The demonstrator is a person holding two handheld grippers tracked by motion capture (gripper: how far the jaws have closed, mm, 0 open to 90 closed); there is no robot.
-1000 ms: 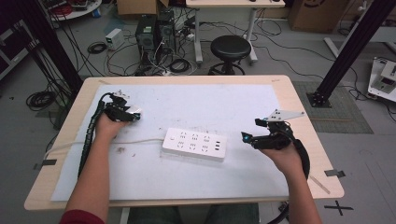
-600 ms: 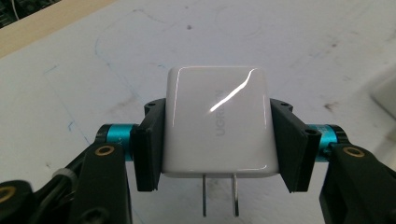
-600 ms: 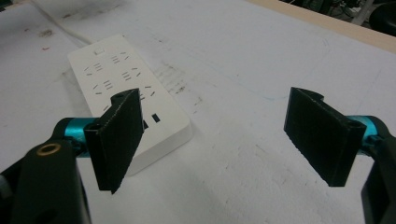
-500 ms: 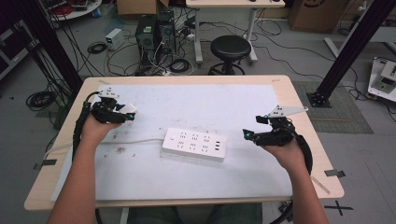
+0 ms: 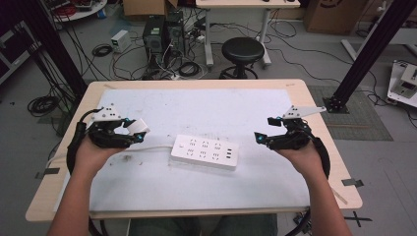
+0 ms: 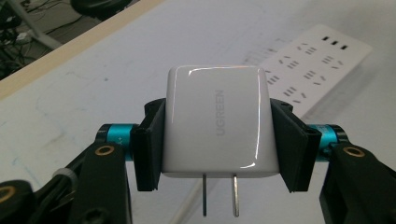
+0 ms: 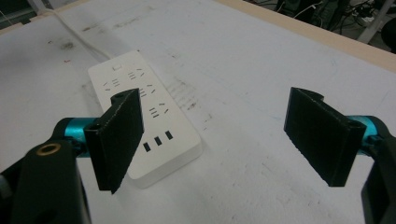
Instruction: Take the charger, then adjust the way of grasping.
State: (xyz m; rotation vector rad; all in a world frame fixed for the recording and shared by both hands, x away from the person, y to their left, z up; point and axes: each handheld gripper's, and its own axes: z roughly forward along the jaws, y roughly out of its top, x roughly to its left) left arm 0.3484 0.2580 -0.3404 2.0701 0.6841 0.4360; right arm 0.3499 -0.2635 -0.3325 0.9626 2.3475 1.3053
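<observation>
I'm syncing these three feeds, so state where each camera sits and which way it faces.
High view: above the person's side, looking forward and down at the table; forearms, left gripper, right gripper.
Left gripper view: along its jaws clamping a white charger.
Right gripper view: along open jaws, toward the table.
Shared: the power strip.

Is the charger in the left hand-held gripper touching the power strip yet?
Apart. The left gripper view shows the charger clamped in the left hand-held gripper, with bare table between it and the power strip.
</observation>
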